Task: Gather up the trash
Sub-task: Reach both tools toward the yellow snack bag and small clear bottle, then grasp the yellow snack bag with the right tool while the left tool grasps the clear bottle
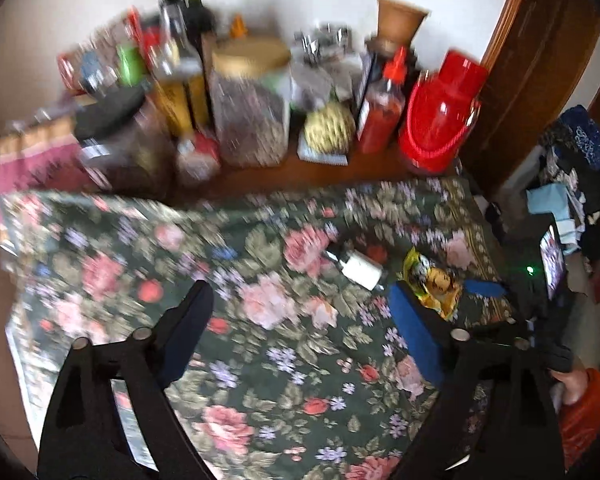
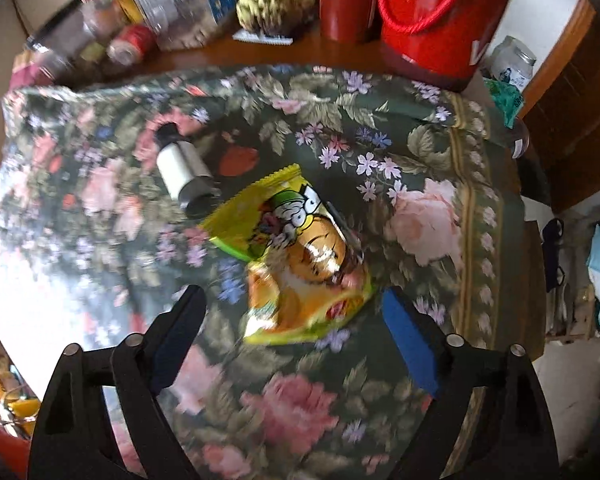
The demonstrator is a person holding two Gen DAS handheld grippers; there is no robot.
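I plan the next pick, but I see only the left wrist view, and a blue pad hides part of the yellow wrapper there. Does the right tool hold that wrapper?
Observer: No. The right tool is open; the yellow wrapper lies on the floral cloth, its near end between the fingers, not pressed.
Operator: Where is the small white bottle?
Observer: The small white bottle lies on its side by the wrapper's far left corner; contact I cannot tell.

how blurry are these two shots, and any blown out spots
Left wrist view: heavy motion smear over the cluttered jars and bottles and the floral tablecloth; corners vignetted by the fisheye. Right wrist view: the crumpled yellow snack wrapper is only mildly smeared, the cloth's left edge is blown out white.
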